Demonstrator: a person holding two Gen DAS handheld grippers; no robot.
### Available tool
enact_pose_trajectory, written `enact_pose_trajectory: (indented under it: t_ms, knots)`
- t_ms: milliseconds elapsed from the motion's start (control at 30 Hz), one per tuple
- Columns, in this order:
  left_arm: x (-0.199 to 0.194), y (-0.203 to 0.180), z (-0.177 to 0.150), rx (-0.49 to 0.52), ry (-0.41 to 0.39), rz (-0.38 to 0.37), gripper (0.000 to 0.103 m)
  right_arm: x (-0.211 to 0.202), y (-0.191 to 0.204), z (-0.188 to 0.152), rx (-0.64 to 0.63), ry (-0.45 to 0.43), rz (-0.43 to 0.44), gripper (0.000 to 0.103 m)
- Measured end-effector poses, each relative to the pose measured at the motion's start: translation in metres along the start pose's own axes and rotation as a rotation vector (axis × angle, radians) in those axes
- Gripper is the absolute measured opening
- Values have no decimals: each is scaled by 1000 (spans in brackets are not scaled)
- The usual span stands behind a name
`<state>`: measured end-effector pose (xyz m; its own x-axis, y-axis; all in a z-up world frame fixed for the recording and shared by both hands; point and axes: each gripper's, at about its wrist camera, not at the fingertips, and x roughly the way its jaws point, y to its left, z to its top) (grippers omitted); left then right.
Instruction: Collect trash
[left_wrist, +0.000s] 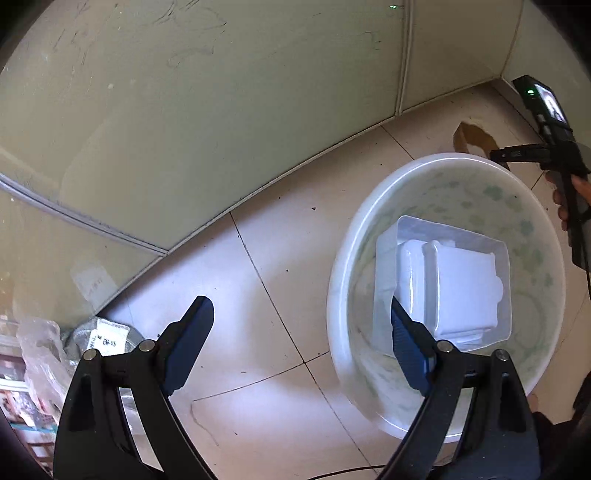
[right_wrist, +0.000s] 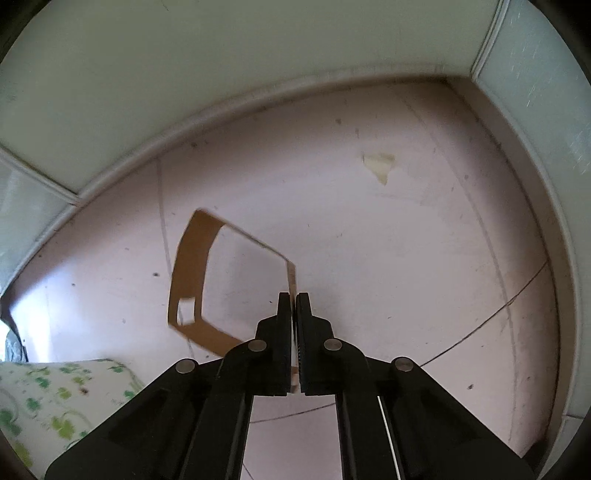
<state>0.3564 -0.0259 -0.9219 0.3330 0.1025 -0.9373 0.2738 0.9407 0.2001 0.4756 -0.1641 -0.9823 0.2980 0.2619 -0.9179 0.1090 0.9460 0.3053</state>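
Observation:
A brown cardboard sleeve (right_wrist: 192, 273), an open loop with a small cut-out, hangs just above the tiled floor. My right gripper (right_wrist: 294, 299) is shut on its thin right-hand edge. In the left wrist view the same sleeve (left_wrist: 471, 138) shows beyond the basin, with the right gripper (left_wrist: 496, 154) clamped on it. A white basin (left_wrist: 343, 266) with a green clover pattern stands on the floor and holds a clear plastic tray with a white plastic box (left_wrist: 461, 288) in it. My left gripper (left_wrist: 301, 314) is open, one finger over the bare floor, the other over the basin.
Pale green wall panels (left_wrist: 221, 92) run along the back and meet in a corner at the right. A crumpled clear bag (left_wrist: 40, 354) and a labelled round container (left_wrist: 107, 338) lie at the left. A torn scrap of tape (right_wrist: 380, 164) sticks to the floor. The basin's patterned side (right_wrist: 55, 398) fills the lower left.

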Motion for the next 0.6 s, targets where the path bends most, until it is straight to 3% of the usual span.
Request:
enact_pose_trajectory:
  t_ms: [200, 467, 600]
  knots:
    - [2, 5, 0, -22, 9, -38, 91, -45, 19, -1, -24, -69, 54, 2]
    - [12, 10, -2, -22, 42, -105, 91, -154, 72, -30, -189, -187, 208, 2]
    - [15, 11, -3, -26, 53, -136, 91, -176, 107, -39, -282, -142, 345, 2]
